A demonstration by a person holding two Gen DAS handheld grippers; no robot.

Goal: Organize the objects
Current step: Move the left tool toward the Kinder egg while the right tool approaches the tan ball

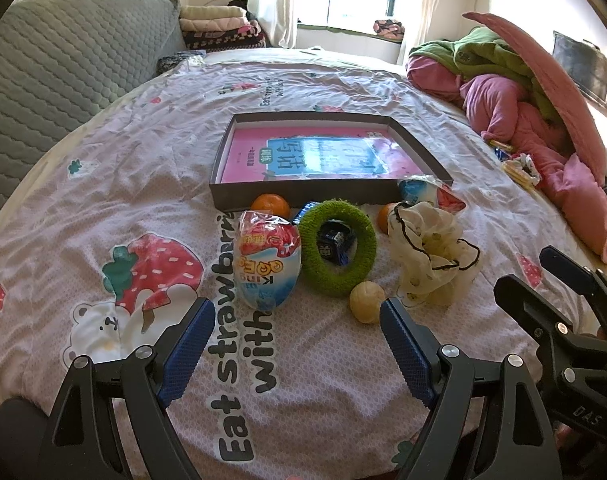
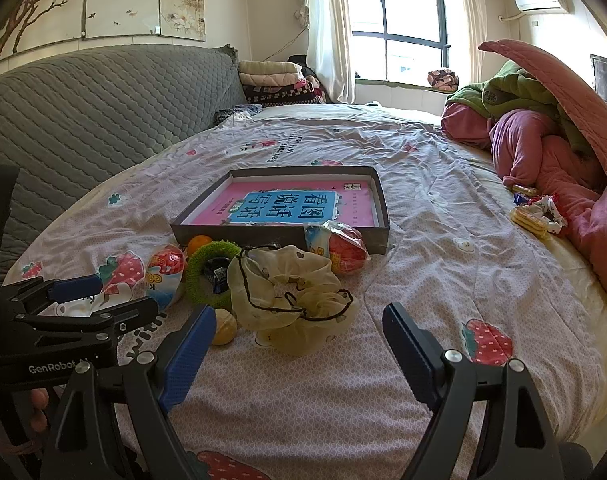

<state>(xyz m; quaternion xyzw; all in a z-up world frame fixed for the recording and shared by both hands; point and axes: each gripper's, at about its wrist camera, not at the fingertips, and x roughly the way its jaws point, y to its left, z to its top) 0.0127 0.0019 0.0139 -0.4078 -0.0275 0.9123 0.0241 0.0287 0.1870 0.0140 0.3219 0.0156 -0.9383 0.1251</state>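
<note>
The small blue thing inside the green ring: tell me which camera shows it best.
The left wrist view. There the small blue thing lies near centre, framed in the hole of the green ring, its dark blue faces clear. The right wrist view shows it smaller and more side-on, with the ring partly behind the cream scrunchie.

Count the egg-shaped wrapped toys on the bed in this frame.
2. One wrapped egg lies left of the green ring; the other wrapped egg leans against the box's near right corner. More could be hidden under the cream scrunchie.
</note>
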